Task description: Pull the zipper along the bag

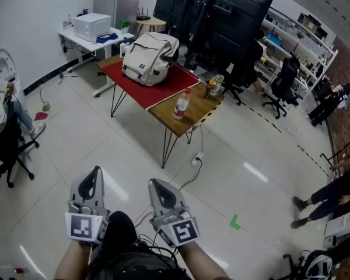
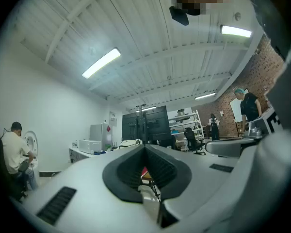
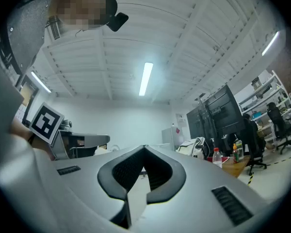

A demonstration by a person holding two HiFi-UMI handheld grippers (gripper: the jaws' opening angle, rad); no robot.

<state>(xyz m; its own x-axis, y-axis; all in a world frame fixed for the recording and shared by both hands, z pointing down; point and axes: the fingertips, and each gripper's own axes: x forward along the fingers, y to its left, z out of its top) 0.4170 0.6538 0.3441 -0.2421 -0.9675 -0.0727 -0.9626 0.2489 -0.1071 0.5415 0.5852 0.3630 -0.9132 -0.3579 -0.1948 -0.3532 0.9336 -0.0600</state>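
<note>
A cream backpack (image 1: 149, 57) lies on a red mat (image 1: 163, 83) on a wooden table (image 1: 189, 116), far ahead of me across the floor. Its zipper is too small to make out. Both grippers are held low and close to my body, well short of the table. My left gripper (image 1: 94, 173) is shut with nothing in it. My right gripper (image 1: 156, 185) is shut and empty too. In the right gripper view the backpack (image 3: 193, 146) shows far off at the right; in the left gripper view the bag (image 2: 129, 142) sits small just above the jaws.
A plastic bottle with a red cap (image 1: 181, 105) and small bottles (image 1: 210, 88) stand on the table. A white desk with a printer (image 1: 91, 25) is at the back left. Black office chairs (image 1: 283, 83), shelving and dark screens lie beyond. A cable (image 1: 189, 177) trails on the tiled floor. People stand and sit around the room.
</note>
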